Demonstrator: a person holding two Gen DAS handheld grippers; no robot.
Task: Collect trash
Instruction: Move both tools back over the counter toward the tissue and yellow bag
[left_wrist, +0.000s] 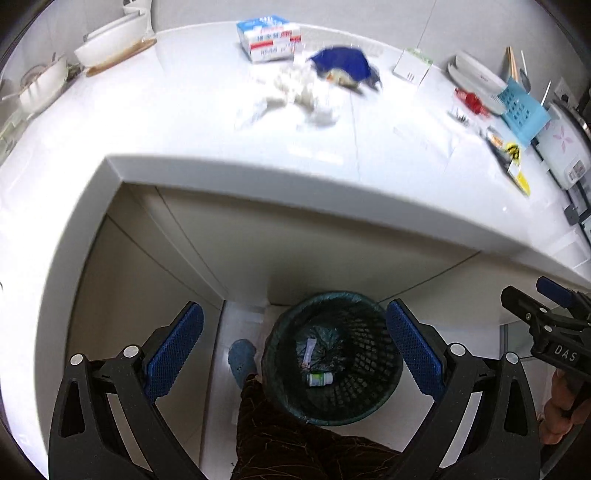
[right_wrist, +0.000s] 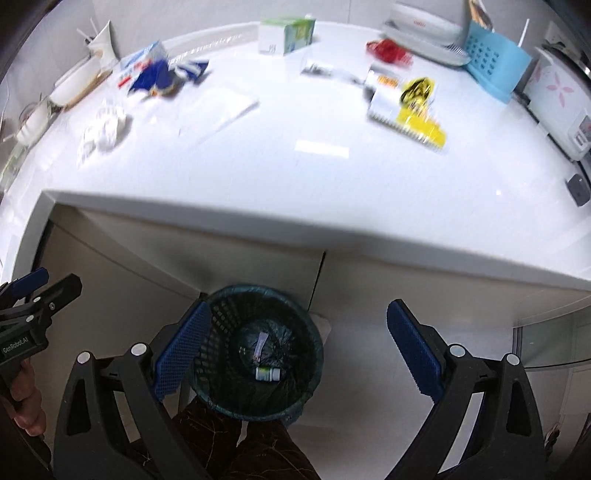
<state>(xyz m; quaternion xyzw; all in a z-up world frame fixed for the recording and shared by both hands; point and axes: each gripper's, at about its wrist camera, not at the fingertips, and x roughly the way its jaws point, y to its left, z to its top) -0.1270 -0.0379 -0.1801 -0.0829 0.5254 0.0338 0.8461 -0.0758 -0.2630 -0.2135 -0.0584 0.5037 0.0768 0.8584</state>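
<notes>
A dark mesh trash bin (left_wrist: 332, 358) with a liner stands on the floor under the white counter; it also shows in the right wrist view (right_wrist: 258, 350). Inside lie a small white bottle (left_wrist: 320, 379) and a thin wrapper. My left gripper (left_wrist: 295, 347) is open and empty above the bin. My right gripper (right_wrist: 299, 350) is open and empty, the bin at its left finger. On the counter lie crumpled white tissue (left_wrist: 295, 92), a blue wrapper (left_wrist: 343, 64), a yellow packet (right_wrist: 413, 110) and a red wrapper (right_wrist: 388, 50).
The counter (left_wrist: 184, 122) also holds a blue-white box (left_wrist: 269, 38), a white-green box (right_wrist: 286, 35), bowls at the left (left_wrist: 110, 44), plates and a blue rack (left_wrist: 522, 110) and an appliance at the right. Cabinet doors stand behind the bin. My leg is below.
</notes>
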